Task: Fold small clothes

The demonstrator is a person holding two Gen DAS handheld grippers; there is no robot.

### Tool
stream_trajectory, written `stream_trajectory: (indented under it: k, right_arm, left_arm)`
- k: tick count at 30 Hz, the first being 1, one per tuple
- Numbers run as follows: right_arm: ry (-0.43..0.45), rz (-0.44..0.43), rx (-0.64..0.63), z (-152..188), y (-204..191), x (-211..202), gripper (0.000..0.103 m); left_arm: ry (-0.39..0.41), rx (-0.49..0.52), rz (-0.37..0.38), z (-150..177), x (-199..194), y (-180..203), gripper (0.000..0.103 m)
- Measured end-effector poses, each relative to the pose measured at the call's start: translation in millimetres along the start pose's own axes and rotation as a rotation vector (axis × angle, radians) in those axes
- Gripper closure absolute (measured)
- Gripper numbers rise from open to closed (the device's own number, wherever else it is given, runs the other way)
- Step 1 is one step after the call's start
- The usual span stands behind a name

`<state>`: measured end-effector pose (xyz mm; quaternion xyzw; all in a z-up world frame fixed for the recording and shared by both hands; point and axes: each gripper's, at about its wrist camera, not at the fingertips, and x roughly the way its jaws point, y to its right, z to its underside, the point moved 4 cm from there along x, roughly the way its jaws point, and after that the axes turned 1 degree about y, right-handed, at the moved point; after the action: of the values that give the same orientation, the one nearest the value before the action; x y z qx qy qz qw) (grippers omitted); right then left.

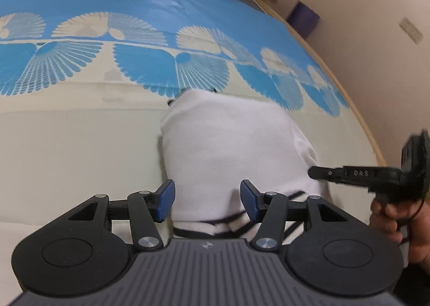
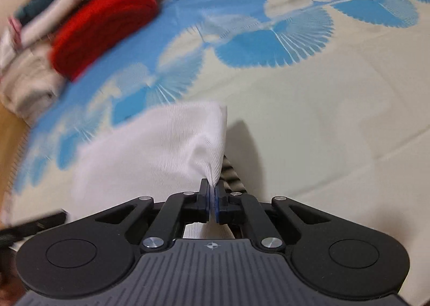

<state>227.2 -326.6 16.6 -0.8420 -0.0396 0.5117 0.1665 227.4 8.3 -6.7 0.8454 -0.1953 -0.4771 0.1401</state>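
A small white garment [image 1: 231,144] with black stripes along one edge lies on a bed sheet [image 1: 67,144] that is cream near the cameras and blue with fan-shaped patterns farther away. One corner of the white cloth [image 2: 166,150] is lifted off the sheet and drawn into a tight pinch.

The right gripper [image 2: 212,198] holds that corner: its two blue pads are pressed together with the fabric gathered between them. Seen from the left wrist camera, this gripper [image 1: 319,173] reaches in sideways from the right, roughly level, with the person's right hand [image 1: 395,222] wrapped around its handle.

The left gripper [image 1: 207,200] points forward over the striped edge of the garment, its blue-padded fingers [image 1: 165,200] spread apart and holding nothing, with the cloth showing in the gap between them.

At the far side of the sheet sits a folded red cloth [image 2: 104,26] beside a blurred heap of other clothes [image 2: 35,37]. A pale wall [image 1: 362,24] runs along the right of the bed.
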Motion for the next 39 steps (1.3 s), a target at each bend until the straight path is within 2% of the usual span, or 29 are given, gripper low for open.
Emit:
stream_trajectory:
  k: [1, 2, 4, 6, 8, 10, 11, 13, 14, 16, 17, 18, 21, 22, 24, 25, 26, 28, 29, 33, 37, 39]
  right_arm:
    - [-0.021, 0.013, -0.019, 3, -3, 3, 0.098]
    - [-0.025, 0.044, -0.039, 4, -5, 3, 0.092]
    - [0.034, 0.05, -0.059, 1, -8, -10, 0.086]
    - [0.105, 0.016, -0.114, 0, -16, -30, 0.086]
    - [0.11, -0.082, -0.168, 6, -25, -45, 0.086]
    - [0.023, -0.201, -0.217, 20, -34, -46, 0.086]
    - [-0.043, -0.232, -0.268, 31, -39, -43, 0.086]
    - [-0.156, -0.199, -0.37, 53, -44, -30, 0.086]
    - [-0.218, -0.14, -0.423, 65, -42, -21, 0.085]
    - [-0.282, -0.052, -0.481, 81, -35, -6, 0.078]
    - [-0.287, -0.043, -0.486, 82, -34, -5, 0.077]
    - [-0.291, -0.053, -0.47, 81, -33, -6, 0.077]
    - [-0.289, -0.064, -0.431, 75, -32, -9, 0.075]
    - [-0.274, -0.064, -0.436, 75, -31, -12, 0.072]
    - [-0.203, -0.087, -0.418, 67, -32, -21, 0.07]
    - [-0.166, -0.103, -0.393, 62, -34, -21, 0.062]
    - [-0.118, -0.112, -0.353, 55, -32, -23, 0.048]
    - [-0.04, -0.072, -0.282, 42, -27, -20, 0.032]
    - [-0.024, -0.049, -0.254, 40, -24, -18, 0.031]
    - [-0.061, 0.019, -0.147, 30, -13, 8, 0.031]
    - [-0.16, 0.005, -0.011, 34, -2, 37, 0.03]
    - [-0.181, 0.001, 0.011, 34, -1, 45, 0.029]
  left_arm:
    - [-0.01, 0.018, -0.009, 3, 1, 2, 0.044]
    - [-0.016, 0.034, -0.018, 5, 2, 3, 0.044]
    - [-0.019, 0.059, -0.026, 9, 1, 4, 0.044]
    - [-0.017, 0.079, -0.018, 11, -2, 5, 0.044]
    - [-0.014, 0.104, -0.001, 13, -7, 6, 0.044]
    - [-0.016, 0.135, 0.031, 16, -13, 10, 0.044]
    - [-0.024, 0.157, 0.057, 18, -15, 13, 0.044]
    - [-0.07, 0.208, 0.115, 27, -14, 22, 0.044]
    - [-0.118, 0.261, 0.123, 36, -9, 28, 0.044]
    - [-0.206, 0.393, 0.059, 57, 7, 34, 0.043]
    - [-0.231, 0.46, 0.014, 66, 13, 36, 0.041]
    - [-0.232, 0.477, 0.008, 67, 14, 37, 0.041]
    - [-0.226, 0.366, 0.06, 53, 7, 28, 0.041]
    - [-0.201, 0.324, 0.069, 45, 3, 24, 0.039]
    - [-0.132, 0.241, 0.06, 30, -4, 13, 0.026]
    - [-0.09, 0.168, 0.044, 21, -5, 4, 0.017]
    - [-0.059, 0.093, 0.026, 12, -5, -5, 0.017]
    - [-0.035, -0.062, 0.019, 2, 1, -21, 0.017]
    - [-0.031, -0.135, 0.031, -1, 5, -29, 0.017]
    - [-0.049, -0.328, 0.043, -12, 29, -50, 0.017]
    - [-0.1, -0.453, 0.027, -12, 59, -68, 0.014]
    - [-0.107, -0.495, 0.043, -11, 70, -71, 0.013]
